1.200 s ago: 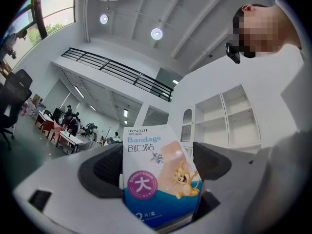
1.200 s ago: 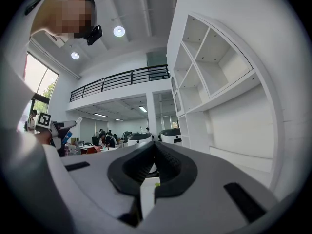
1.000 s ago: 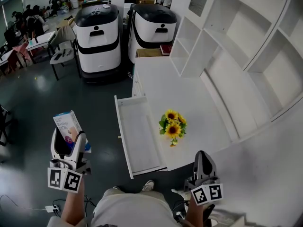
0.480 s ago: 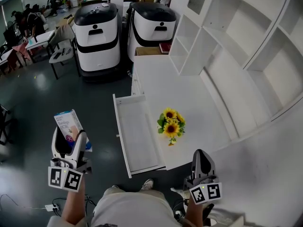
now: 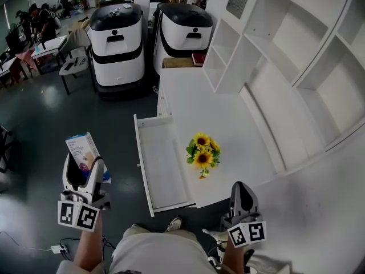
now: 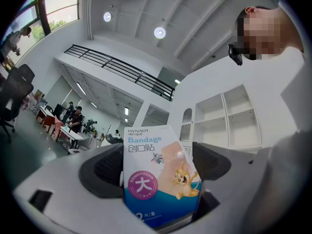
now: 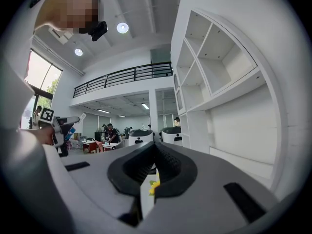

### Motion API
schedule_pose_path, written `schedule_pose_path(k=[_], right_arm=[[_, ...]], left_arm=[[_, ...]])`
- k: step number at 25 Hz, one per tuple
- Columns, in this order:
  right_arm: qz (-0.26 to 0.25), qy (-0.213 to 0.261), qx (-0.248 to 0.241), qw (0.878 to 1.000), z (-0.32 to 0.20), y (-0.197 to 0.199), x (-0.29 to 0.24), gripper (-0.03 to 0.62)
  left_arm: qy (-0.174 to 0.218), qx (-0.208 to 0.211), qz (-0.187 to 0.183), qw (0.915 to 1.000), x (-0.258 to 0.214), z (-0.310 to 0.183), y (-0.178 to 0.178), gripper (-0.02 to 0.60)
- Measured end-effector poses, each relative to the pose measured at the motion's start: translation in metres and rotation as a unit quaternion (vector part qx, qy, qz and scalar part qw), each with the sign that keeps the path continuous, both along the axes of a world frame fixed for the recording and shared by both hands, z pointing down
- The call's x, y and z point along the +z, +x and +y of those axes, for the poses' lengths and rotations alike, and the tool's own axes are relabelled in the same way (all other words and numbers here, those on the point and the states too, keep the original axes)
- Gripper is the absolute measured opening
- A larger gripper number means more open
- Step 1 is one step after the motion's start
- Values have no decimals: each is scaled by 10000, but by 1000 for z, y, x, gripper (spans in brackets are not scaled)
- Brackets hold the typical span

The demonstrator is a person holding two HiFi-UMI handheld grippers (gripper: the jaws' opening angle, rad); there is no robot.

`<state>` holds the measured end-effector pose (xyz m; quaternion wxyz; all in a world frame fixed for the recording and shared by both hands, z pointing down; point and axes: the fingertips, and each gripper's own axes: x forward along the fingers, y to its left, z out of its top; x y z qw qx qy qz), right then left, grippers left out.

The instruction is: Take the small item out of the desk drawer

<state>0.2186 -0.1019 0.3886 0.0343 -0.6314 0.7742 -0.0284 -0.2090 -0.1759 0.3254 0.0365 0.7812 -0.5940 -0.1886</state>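
Observation:
A white and blue bandage box (image 5: 84,151) stands upright between the jaws of my left gripper (image 5: 83,160), which is shut on it and held over the dark floor, left of the desk. In the left gripper view the box (image 6: 158,179) fills the gap between both pads, and the gripper (image 6: 158,164) tilts slightly up. The white desk drawer (image 5: 141,170) is pulled out and shows a bare bottom. My right gripper (image 5: 242,190) hangs near the desk's front edge with its jaws together and nothing in them; its own view shows that gripper (image 7: 155,156) the same way.
A small bunch of sunflowers (image 5: 201,152) stands on the white desk (image 5: 228,119) beside the drawer. White shelving (image 5: 285,44) rises at the right. Two white and black machines (image 5: 117,44) stand beyond the desk. Chairs, tables and people are at the far left.
The grippers have kept still, the box still in the left one. In the head view the drawer and flowers have drifted slightly left and up.

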Motion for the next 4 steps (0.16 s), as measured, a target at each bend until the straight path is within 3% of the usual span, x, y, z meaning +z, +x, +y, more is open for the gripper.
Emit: schedule_pose_path(k=[4], right_arm=[[-6, 2, -30, 10000, -4, -6, -8, 11]], left_arm=[[1, -11, 17, 10000, -7, -2, -5, 449]])
